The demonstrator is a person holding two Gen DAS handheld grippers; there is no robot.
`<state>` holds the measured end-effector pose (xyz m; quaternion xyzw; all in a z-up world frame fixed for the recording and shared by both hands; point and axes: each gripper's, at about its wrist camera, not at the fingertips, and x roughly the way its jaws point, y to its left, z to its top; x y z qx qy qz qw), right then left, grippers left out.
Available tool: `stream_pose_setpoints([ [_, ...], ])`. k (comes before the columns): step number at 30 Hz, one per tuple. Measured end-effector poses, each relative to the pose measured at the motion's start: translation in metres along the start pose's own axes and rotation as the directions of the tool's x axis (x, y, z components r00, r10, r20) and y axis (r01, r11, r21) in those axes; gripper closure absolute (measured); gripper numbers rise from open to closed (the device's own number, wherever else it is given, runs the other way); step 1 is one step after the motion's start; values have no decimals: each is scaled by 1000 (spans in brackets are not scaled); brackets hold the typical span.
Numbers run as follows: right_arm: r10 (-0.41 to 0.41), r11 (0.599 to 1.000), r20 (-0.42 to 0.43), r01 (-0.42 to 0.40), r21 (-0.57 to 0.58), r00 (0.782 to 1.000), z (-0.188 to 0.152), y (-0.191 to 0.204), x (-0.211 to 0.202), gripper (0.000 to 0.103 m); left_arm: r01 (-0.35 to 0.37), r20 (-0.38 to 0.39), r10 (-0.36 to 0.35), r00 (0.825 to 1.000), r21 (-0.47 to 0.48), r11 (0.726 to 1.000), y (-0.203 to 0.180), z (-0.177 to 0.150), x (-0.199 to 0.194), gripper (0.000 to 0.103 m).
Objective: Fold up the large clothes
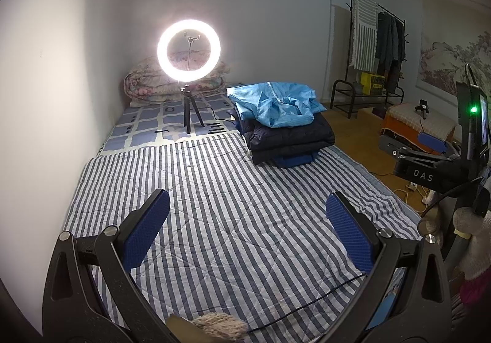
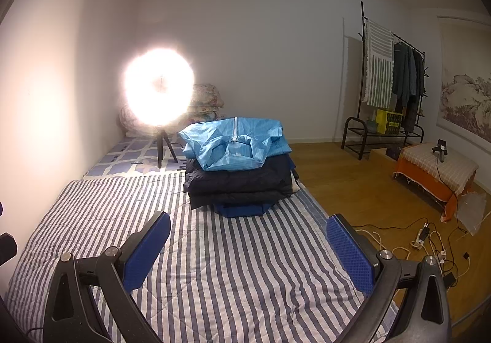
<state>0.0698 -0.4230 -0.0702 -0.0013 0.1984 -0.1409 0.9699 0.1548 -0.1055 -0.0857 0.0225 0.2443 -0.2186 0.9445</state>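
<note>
Both claws wide, holding nothing, over the striped quilt (image 2: pixel 214 266) on the bed: left claw (image 1: pixel 248 229); right claw (image 2: pixel 248 254); folded clothes stack (image 2: pixel 239 183), light-blue garment (image 2: pixel 236 146) on top, sits nr the bed's right edge, beside ring light (image 1: pixel 188 50) twd the far end.

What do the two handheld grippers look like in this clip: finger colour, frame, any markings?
Both match: the left gripper and right gripper have black frames with silver pivot bolts and flat fingers faced with textured blue pads. In the left wrist view, the right gripper's body reads "DAS" in white, and a green light glows.
</note>
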Motion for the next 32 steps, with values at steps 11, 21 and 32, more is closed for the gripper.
stream_pose_setpoints([
  [11,-3,1000,-1,3,-13,1000,-2,3,1,0,-22,4,22,1000,23,999,-2,0,-3,0],
  [21,-3,1000,-2,3,-12,1000,-2,3,1,0,-26,7,26,1000,35,999,-2,-1,-5,0],
  [32,-4,1000,-7,4,-16,1000,-7,9,0,0,-28,12,27,1000,42,999,2,-2,-5,0],
])
